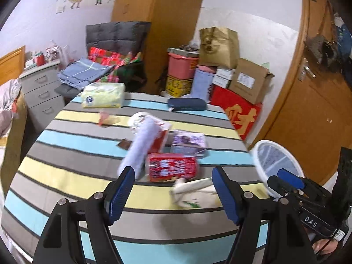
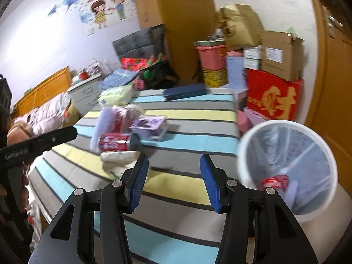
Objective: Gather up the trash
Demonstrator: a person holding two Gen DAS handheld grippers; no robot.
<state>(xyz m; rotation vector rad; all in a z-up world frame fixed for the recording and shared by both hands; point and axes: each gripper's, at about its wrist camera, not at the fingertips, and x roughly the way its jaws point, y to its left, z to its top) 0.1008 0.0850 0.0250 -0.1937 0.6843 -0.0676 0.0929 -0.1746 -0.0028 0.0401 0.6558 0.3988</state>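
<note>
Striped worktop (image 1: 66, 171) is carrying the remaining trash in a loose cluster at its centre. White bin (image 2: 286, 165) is standing just off the near right edge, already holding a red can. Red can (image 1: 172, 168) is lying on its side; crumpled white wrapper (image 1: 193, 192) is sitting nearest. Left gripper (image 1: 172, 194) is hanging released above that wrapper; right gripper (image 2: 173, 181) is likewise released, grasping nothing. Risk: the can is likely rolling away if nudged, and thin wrapper may be slipping between pads.
</note>
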